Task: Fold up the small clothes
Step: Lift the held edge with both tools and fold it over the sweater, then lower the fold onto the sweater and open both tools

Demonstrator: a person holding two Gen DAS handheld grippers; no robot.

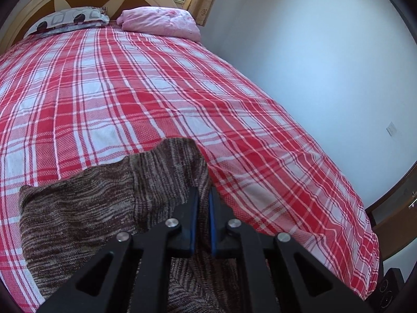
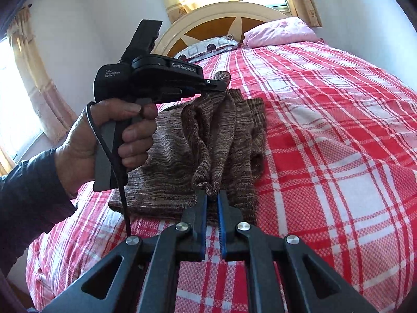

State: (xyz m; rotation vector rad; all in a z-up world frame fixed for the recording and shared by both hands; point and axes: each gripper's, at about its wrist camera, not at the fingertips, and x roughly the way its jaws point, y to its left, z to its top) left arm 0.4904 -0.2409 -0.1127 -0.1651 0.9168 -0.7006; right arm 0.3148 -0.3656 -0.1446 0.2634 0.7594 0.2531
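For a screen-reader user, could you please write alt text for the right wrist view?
Two handheld tools pinch a brown knit garment above a red plaid bedsheet: the right tool grips its near edge, the left tool, held in a hand, grips its far edge. Pillows lie by the headboard.

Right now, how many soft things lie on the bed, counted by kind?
Brown knit garment: 1, pinched by the left gripper and the right gripper
Patterned pillow: 1
Pink folded blanket: 1
Red plaid sheet: 1
Total: 4
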